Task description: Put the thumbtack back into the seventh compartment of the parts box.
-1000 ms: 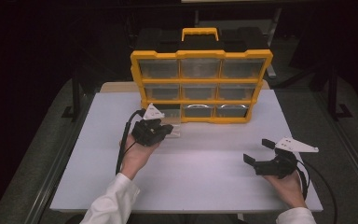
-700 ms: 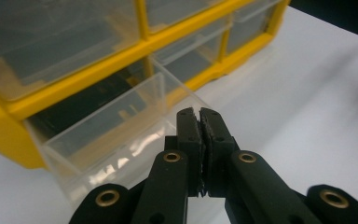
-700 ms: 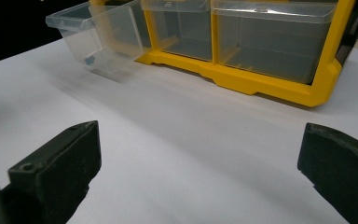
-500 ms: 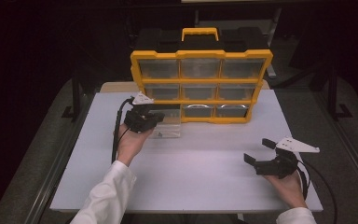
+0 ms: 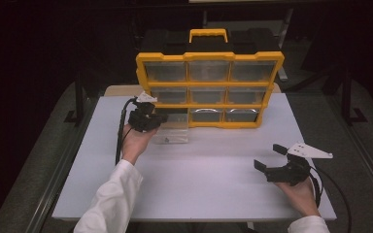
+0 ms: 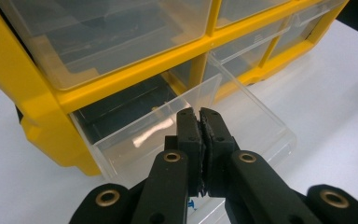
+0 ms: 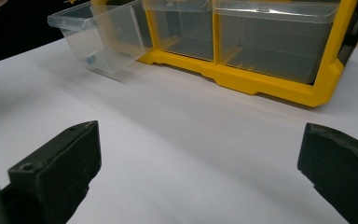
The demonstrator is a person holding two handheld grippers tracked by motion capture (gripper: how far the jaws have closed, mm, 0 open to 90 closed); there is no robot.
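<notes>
Left claw (image 6: 200,122) pressed together, matte black — over clear plastic drawer (image 6: 177,126); right claw (image 7: 196,172) apart.

- Pulled-out clear drawer (image 5: 174,133) projects from the yellow organizer (image 5: 209,57), blocking the table (image 5: 204,194) directly before its bottom-left bay.
- Left gripper (image 6: 200,122) occupies the drawer's open top.
- Table centre and right lie unobstructed.

White table (image 5: 199,194), dark room

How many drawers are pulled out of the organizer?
1: the bottom-left clear drawer of the yellow organizer, under the shut left gripper. The other eight sit in.
</notes>
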